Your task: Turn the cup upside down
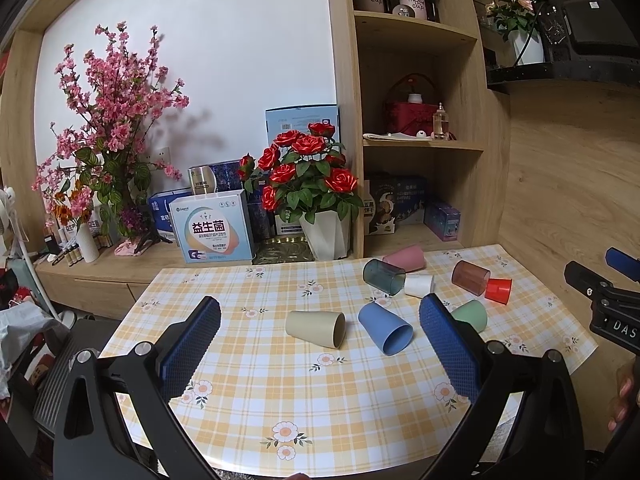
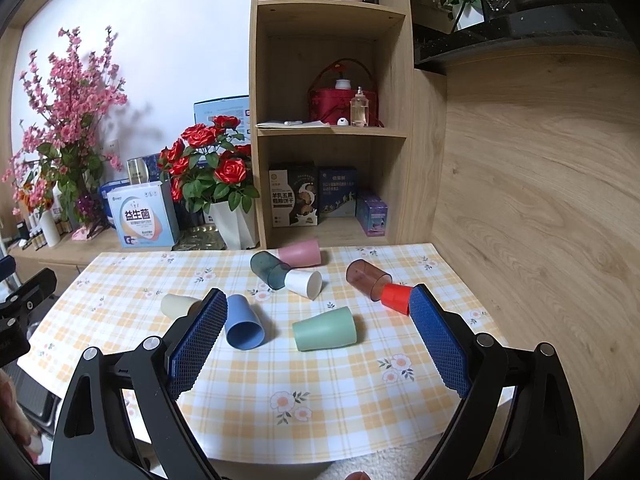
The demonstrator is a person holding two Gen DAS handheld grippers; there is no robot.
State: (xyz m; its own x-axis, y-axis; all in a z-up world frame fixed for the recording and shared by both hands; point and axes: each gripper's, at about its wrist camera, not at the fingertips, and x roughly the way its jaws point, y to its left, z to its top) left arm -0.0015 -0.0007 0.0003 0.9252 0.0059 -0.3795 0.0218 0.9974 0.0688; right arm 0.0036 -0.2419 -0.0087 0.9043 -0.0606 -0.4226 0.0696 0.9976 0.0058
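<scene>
Blue-padded fingers frame both views: the left gripper (image 1: 320, 344) and the right gripper (image 2: 316, 336) each stand wide apart and empty above a checked tabletop (image 1: 256, 392) strewn with cups, all lying on their sides. Nearest the left gripper are a beige cup (image 1: 316, 329) and a blue cup (image 1: 385, 329), mouths turned toward the cameras; a green cup (image 2: 325, 333) lies squarely between the right gripper's fingers, though well short of them. Farther back are a white cup (image 2: 305, 283), a dark see-through cup (image 2: 269, 269), a pink cup (image 2: 301, 253), a brown see-through cup (image 2: 367, 278) and a red cup (image 2: 395, 298).

No cup is held yet, so the step in hand looks like choosing and approaching one. The green cup seems the easiest pick for the right gripper. A sound approach would close across the cup's middle, with a finger on either side wall, lift it clear of its neighbours, then turn the wrist until the mouth faces down before setting it on bare cloth. Smooth tapered walls may slip or roll, so a centred, firm pinch matters.
</scene>
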